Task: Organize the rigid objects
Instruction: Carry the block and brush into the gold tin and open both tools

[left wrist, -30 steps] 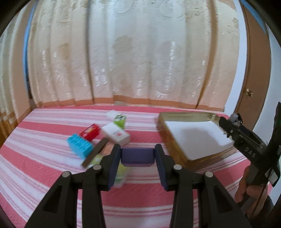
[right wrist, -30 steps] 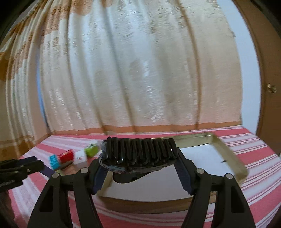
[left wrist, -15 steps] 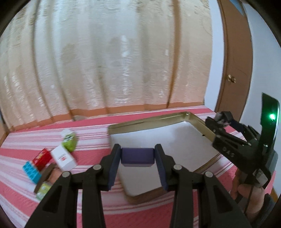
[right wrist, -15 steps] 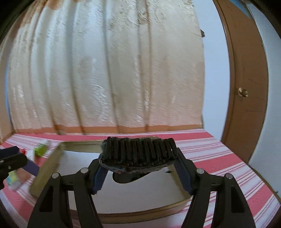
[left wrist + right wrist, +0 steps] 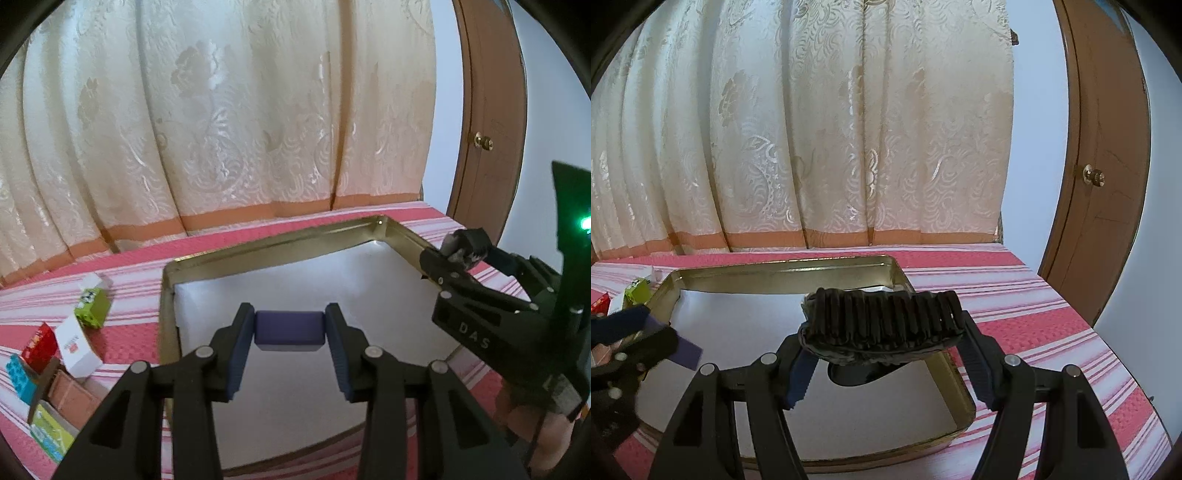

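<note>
Tray (image 5: 280, 251), gold-rimmed with a white floor, lies on the pink striped bed (image 5: 140, 266); above it the right gripper (image 5: 882, 332) has its jaws clamped on a black ridged object (image 5: 882, 321), and the left gripper (image 5: 289, 332) pinches a purple block (image 5: 289, 326), small boxes (image 5: 75, 347) lying beside the tray.

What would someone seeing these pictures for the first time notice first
Most striking is the big gold-rimmed tray with a white floor on the pink striped bedspread, with both grippers above it. The left gripper clamps a purple block; the right gripper clamps a dark ribbed object. Small colourful boxes lie left of the tray.
</note>
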Available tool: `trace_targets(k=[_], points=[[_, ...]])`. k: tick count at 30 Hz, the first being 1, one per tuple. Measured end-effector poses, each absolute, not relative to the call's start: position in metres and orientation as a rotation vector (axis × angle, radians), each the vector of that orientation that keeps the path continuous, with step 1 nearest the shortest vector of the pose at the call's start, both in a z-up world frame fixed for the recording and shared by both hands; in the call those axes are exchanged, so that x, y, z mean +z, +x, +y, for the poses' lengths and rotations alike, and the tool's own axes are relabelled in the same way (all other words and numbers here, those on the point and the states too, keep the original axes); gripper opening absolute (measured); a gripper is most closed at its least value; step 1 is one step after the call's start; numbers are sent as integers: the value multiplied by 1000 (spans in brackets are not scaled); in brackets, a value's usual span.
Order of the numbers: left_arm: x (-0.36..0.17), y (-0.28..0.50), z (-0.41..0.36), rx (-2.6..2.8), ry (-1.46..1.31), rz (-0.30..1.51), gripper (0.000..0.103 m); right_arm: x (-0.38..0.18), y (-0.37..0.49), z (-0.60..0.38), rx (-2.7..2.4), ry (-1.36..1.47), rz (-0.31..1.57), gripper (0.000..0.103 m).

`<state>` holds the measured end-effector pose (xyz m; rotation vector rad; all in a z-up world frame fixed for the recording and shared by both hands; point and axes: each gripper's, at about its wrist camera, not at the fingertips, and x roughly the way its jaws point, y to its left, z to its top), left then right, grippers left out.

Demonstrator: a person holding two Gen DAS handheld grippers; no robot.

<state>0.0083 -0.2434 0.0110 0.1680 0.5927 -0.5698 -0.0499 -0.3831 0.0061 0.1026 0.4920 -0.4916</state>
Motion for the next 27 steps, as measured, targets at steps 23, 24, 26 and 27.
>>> trace_targets(k=[23, 24, 26, 27], points=[[-9, 22, -248, -531, 209, 654, 39, -5, -33, -380, -383, 160, 591, 73], [-9, 23, -248, -529, 209, 655, 39, -5, -32, -380, -375, 165, 597, 75], [-10, 23, -247, -524, 205, 657, 39, -5, -30, -380, -369, 169, 602, 82], [-10, 24, -246, -516, 200, 656, 40, -5, -31, -380, -367, 175, 599, 85]])
